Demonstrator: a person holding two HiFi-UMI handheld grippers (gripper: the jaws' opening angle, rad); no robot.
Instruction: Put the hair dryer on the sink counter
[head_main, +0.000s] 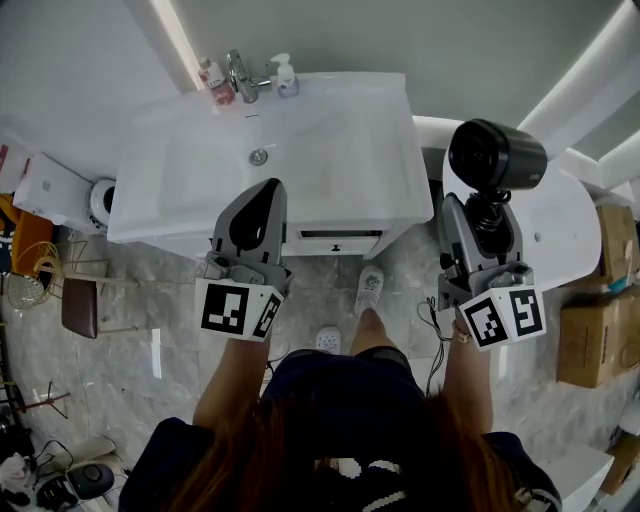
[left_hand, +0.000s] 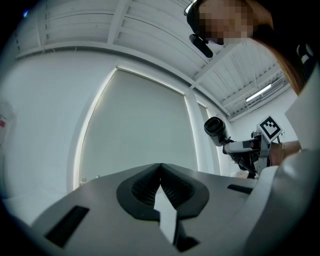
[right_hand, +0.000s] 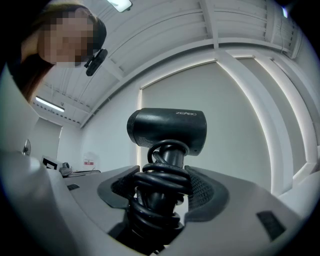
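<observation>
A black hair dryer (head_main: 497, 155) stands upright in my right gripper (head_main: 482, 214), to the right of the white sink counter (head_main: 385, 150) and not over it. In the right gripper view the dryer's head (right_hand: 167, 130) rises above the jaws. My right gripper (right_hand: 162, 176) is shut on the handle, which has the black cord (right_hand: 161, 192) wound round it. My left gripper (head_main: 266, 190) is held over the counter's front edge, shut and empty, its ribbed pads (left_hand: 145, 186) meeting at the tip. From the left gripper view the hair dryer (left_hand: 215, 129) shows far right.
The basin has a drain (head_main: 259, 157), a faucet (head_main: 240, 75) and two bottles (head_main: 212, 80) (head_main: 285, 74) at the back. A white rounded fixture (head_main: 570, 220) stands to the right, with cardboard boxes (head_main: 598, 335) beyond it. A stool (head_main: 80, 305) and clutter lie at the left on the marble floor.
</observation>
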